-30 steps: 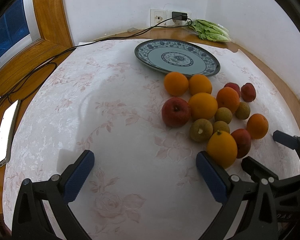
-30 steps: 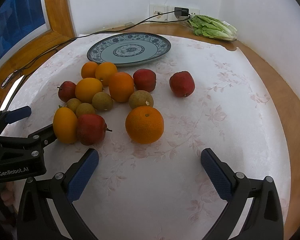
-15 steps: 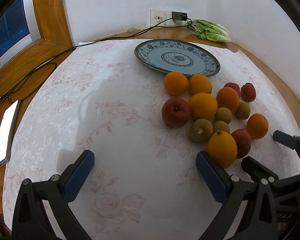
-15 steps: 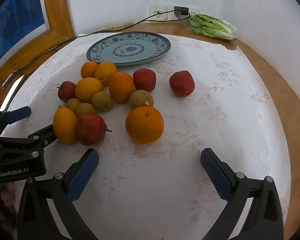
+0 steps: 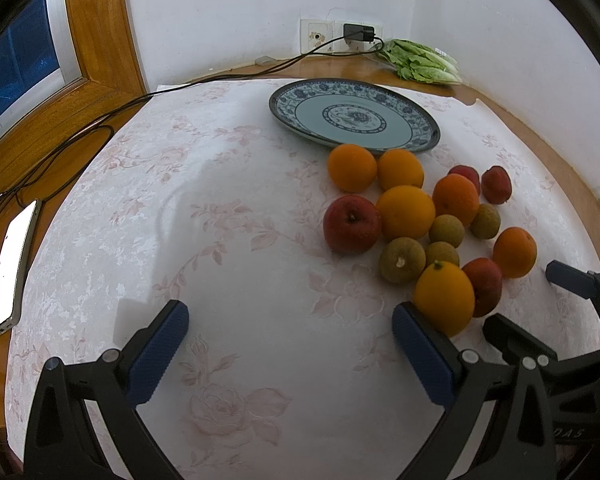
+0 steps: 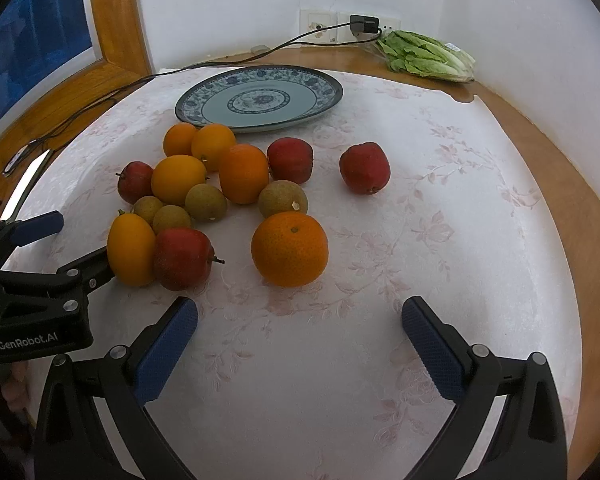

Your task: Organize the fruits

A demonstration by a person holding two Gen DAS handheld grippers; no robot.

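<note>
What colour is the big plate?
The plate is pale blue with dark blue flower patterns, clearest in the right wrist view.

Soft, even daylight, perhaps from the window (image 5: 24, 68) (dark blue itself); faint shadows under fruit, sharp focus, strong fisheye bending and black vignetted corners.

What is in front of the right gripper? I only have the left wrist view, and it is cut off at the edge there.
Observer: In the right wrist view, the right gripper is open. A large round orange lies just ahead of the gap, not touched.
Operator: Is the far red apple touching the pile?
Observer: No. That round red apple sits apart on the white floral tablecloth, to the right of the other fruits.
Operator: Is there anything on the left gripper body?
Observer: Its black side carries white "GenRobot.AI" lettering.
</note>
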